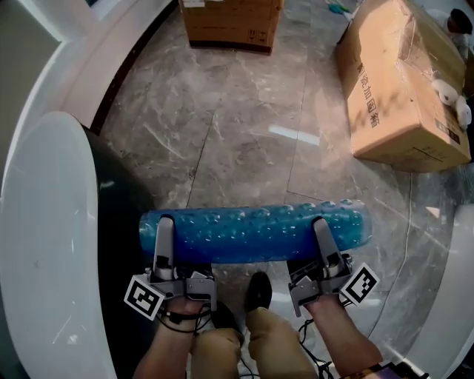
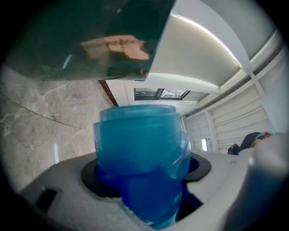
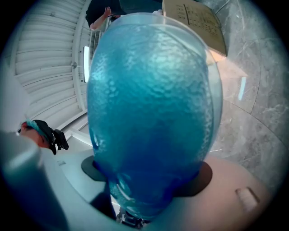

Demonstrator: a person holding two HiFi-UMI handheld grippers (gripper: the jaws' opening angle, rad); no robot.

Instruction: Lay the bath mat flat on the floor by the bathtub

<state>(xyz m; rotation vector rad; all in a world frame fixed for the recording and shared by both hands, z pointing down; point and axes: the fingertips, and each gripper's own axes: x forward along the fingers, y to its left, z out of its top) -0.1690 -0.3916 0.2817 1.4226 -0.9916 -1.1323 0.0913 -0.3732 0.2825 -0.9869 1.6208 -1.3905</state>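
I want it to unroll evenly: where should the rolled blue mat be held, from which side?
Near each end, from the person's side: the mat is a long level roll, so left tool and right tool, spaced apart, keep it balanced.

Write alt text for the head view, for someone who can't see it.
A rolled blue mat is held level over a marble floor, gripped near each end by the left tool and the right tool. A white bathtub curves along the left. A box lies at right and a second box at top.
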